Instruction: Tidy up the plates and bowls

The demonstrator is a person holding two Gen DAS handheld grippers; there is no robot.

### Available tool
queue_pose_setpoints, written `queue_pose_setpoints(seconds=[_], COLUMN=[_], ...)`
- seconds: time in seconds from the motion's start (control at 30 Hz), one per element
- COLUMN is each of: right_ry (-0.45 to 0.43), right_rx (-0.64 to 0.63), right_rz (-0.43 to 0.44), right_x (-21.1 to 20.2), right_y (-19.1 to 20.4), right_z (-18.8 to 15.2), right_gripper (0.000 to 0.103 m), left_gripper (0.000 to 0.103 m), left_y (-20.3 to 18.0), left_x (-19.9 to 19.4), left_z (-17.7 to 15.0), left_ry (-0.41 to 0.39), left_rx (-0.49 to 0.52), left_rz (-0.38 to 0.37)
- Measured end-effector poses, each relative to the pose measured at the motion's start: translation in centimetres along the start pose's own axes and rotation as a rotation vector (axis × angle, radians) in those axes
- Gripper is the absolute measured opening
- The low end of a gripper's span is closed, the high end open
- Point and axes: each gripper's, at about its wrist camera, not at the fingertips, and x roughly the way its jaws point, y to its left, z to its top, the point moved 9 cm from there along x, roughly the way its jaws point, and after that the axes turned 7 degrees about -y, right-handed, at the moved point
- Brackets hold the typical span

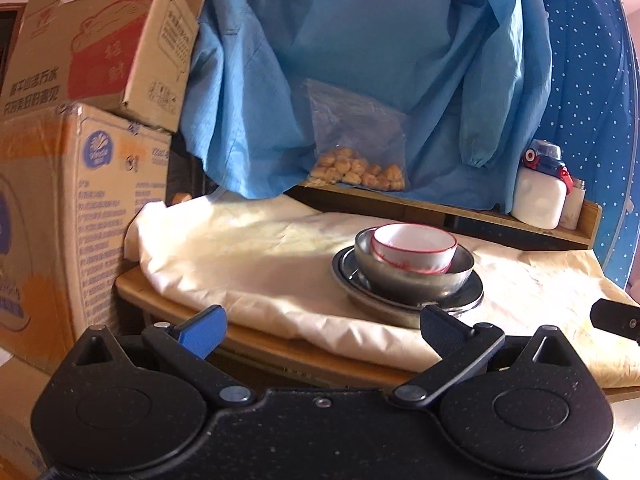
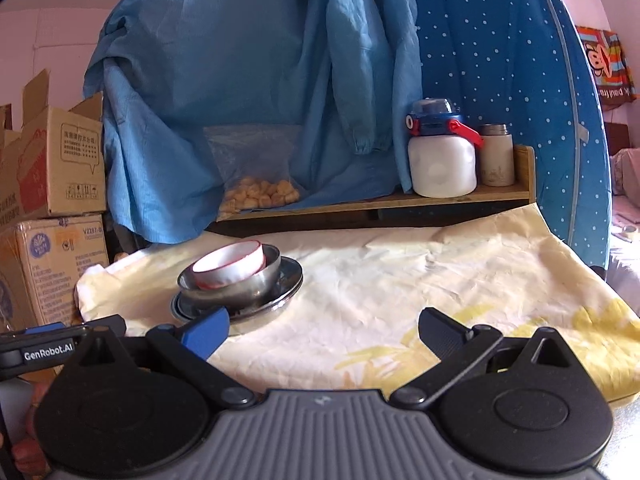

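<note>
Left gripper (image 1: 322, 330) nearest, jaws spread wide, nothing between them; right gripper (image 2: 324, 332) likewise wide apart and empty
Both hover at near edge of worktop (image 1: 256, 344) covered by cream cloth (image 2: 400, 272)
On cloth: white ceramic bowl with red rim (image 1: 414, 246) nested in steel bowl (image 1: 412, 276), that on round steel plate (image 1: 460, 300)
Farther: wooden shelf (image 2: 440, 196) with bag of snacks (image 1: 356, 172), white bottle with blue lid (image 2: 440, 164)
Blue garment (image 1: 360, 60) hangs behind; cardboard boxes (image 1: 80, 160) stacked left
</note>
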Motion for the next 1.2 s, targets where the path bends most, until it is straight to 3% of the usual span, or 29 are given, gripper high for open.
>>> queue_pose_setpoints(seconds=[0.33,1.2], right_ry=[0.008,0.033], right_rx=[-0.054,-0.047], right_rz=[0.004,0.019], right_x=[-0.6,0.3], right_y=[1.0,1.3], right_z=[-0.8,-1.1], right_gripper=[0.103,0.103], left_gripper=[0.102,0.102], left_y=[0.9,1.0], left_x=[-0.2,-0.2], left_z=[-1.2,-1.4], left_ry=[0.025,0.027], left_rx=[0.004,0.002], left_rz=[0.022,0.023])
